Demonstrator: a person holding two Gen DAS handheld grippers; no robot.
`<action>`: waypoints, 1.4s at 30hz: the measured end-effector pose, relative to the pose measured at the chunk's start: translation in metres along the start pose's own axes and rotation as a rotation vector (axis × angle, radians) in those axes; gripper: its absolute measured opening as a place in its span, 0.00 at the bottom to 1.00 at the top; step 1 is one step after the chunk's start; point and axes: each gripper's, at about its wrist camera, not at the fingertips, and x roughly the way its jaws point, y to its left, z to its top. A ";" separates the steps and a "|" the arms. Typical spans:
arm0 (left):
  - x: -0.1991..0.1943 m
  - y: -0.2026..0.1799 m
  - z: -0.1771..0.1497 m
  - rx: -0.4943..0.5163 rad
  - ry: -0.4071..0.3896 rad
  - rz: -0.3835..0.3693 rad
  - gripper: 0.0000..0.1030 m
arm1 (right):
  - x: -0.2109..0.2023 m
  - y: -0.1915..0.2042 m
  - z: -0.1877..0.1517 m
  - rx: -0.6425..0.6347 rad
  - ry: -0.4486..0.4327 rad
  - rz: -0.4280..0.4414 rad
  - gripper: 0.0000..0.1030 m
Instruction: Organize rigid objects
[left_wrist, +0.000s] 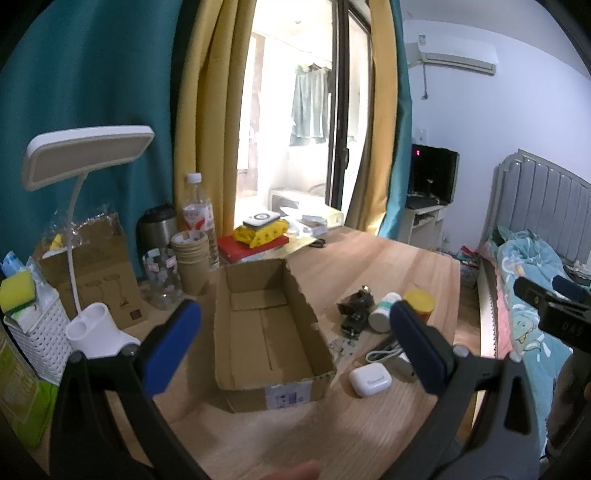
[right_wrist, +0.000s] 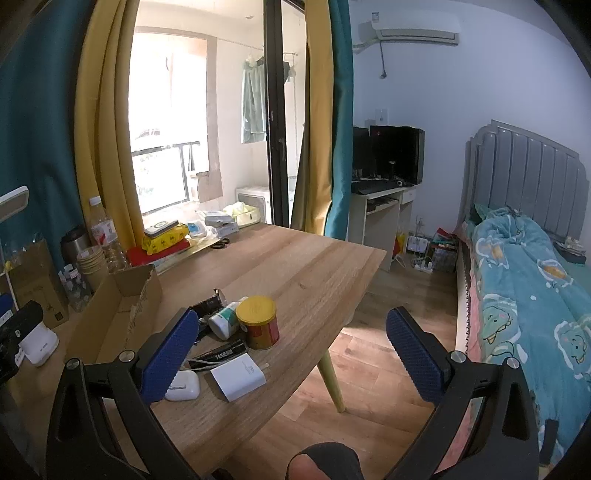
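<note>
Item: my left gripper (left_wrist: 295, 339), jaws wide, holding nothing, above the open cardboard box (left_wrist: 271, 332) on the counter (right_wrist: 314, 266). Item: my right gripper (right_wrist: 291, 354), jaws wide, empty. Beside the box, clustered: yellow-lidded red tin (right_wrist: 258, 323), label unreadable; white bottle (right_wrist: 223, 321) on its side; black stick (right_wrist: 221, 353) marked "TANK…"; white charger block (right_wrist: 238, 376), print too small; white earbud case (left_wrist: 370, 378), faint logo illegible.

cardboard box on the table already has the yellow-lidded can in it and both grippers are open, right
Not quite. The cardboard box is empty; the yellow-lidded can stands on the table beside it, as the right wrist view shows. The left gripper and right gripper are indeed open.
</note>
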 end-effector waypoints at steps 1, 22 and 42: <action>0.000 0.000 0.000 0.000 0.000 0.000 1.00 | 0.000 0.000 -0.001 0.000 0.000 0.000 1.00; -0.002 0.001 0.004 0.000 -0.004 -0.003 1.00 | -0.006 0.008 0.010 -0.016 -0.030 0.012 1.00; -0.010 -0.005 0.013 0.002 -0.014 -0.005 1.00 | -0.010 0.008 0.010 -0.017 -0.042 0.022 1.00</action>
